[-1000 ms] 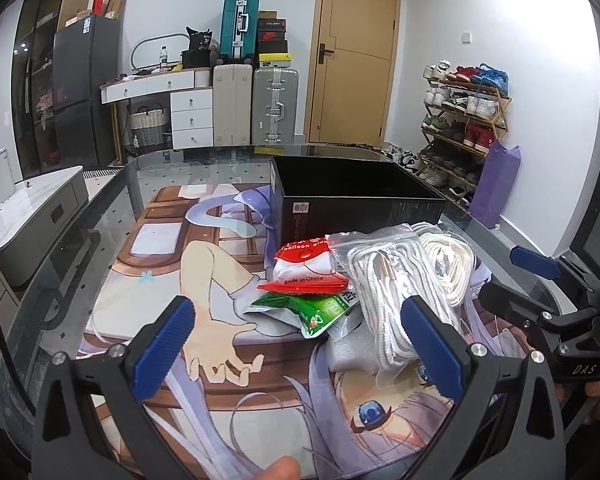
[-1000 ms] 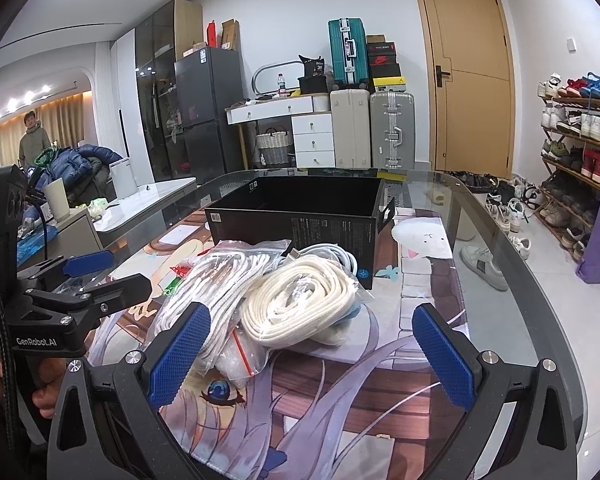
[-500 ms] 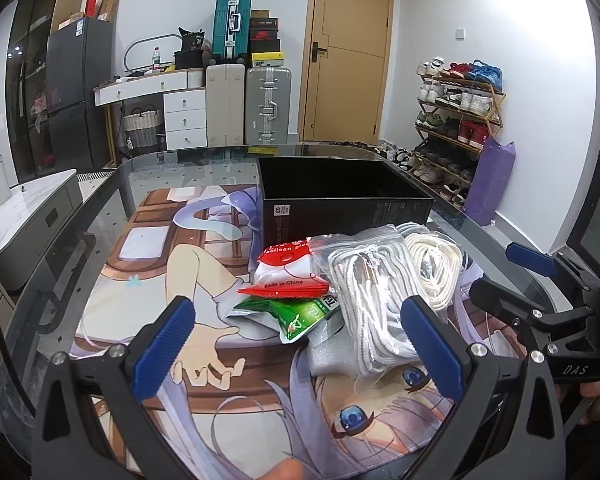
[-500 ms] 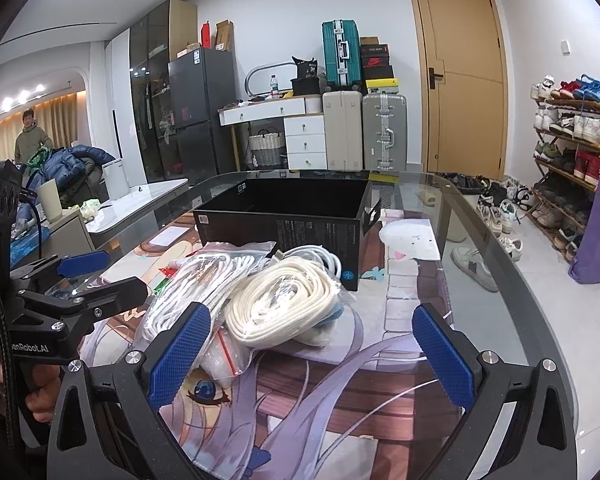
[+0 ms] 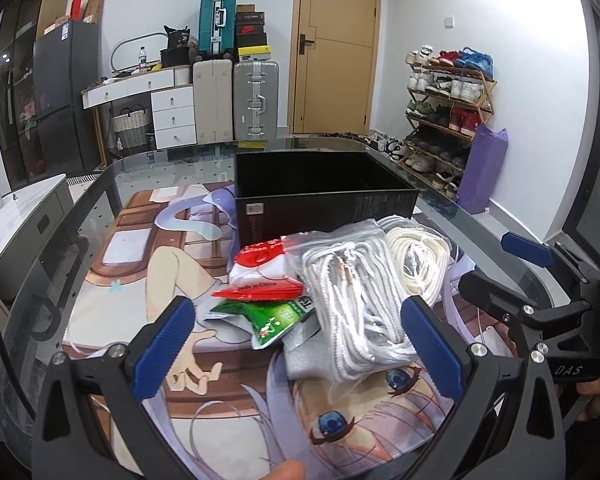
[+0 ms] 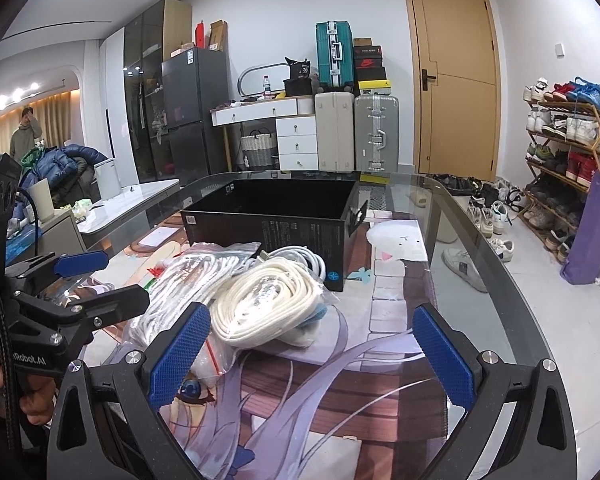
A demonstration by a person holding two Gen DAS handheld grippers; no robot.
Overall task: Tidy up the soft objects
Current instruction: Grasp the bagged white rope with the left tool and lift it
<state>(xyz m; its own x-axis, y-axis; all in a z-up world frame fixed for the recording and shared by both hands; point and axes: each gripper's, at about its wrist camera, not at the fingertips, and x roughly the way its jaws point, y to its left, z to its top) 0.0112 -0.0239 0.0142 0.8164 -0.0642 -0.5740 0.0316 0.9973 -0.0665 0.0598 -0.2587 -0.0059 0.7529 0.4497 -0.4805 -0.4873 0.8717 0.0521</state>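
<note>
Soft packets lie heaped on the printed anime mat between both wide, empty claws: the left gripper and right gripper. Counted: two clear bags of white cord; one red-and-white pouch reading "Made in China"; one green pouch. Beyond stands one open black box. Both views sit slightly closer than a second ago.

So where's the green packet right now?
In the left wrist view the green packet lies on the printed mat, just under the red-and-white packet and left of the bagged white rope, between the open left gripper fingers.
</note>
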